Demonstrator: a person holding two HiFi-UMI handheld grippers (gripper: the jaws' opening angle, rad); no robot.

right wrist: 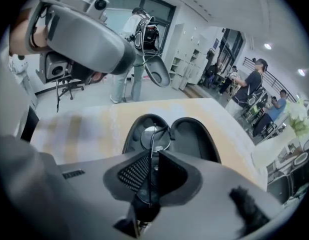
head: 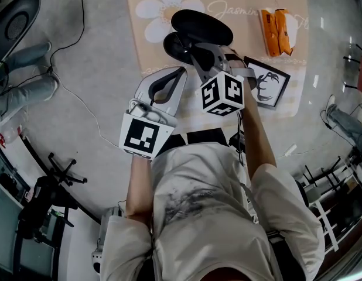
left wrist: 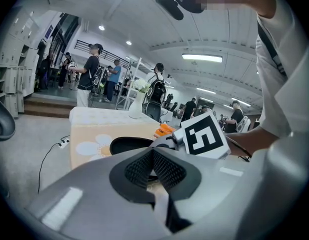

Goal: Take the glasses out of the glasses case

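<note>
A black glasses case (head: 201, 23) lies open on the beige flower-print cloth (head: 152, 45). In the right gripper view the glasses (right wrist: 153, 135) rest in the case's left half (right wrist: 137, 134), one lens showing, and a thin temple runs up between the pads. My right gripper (right wrist: 152, 156) points steeply down into the case, shut on that temple. In the head view it (head: 195, 54) reaches over the case's near edge. My left gripper (head: 182, 70) hovers just left of it, short of the case, its jaws together and empty. The left gripper view shows the case (left wrist: 125, 145) beyond the pads (left wrist: 139, 169).
Two orange packets (head: 277, 31) lie on the cloth's far right and a framed black-and-white picture (head: 266, 81) sits next to the right arm. A white vase (left wrist: 136, 104) stands at the table's far end. Cables (head: 81, 98) trail on the floor; people stand beyond.
</note>
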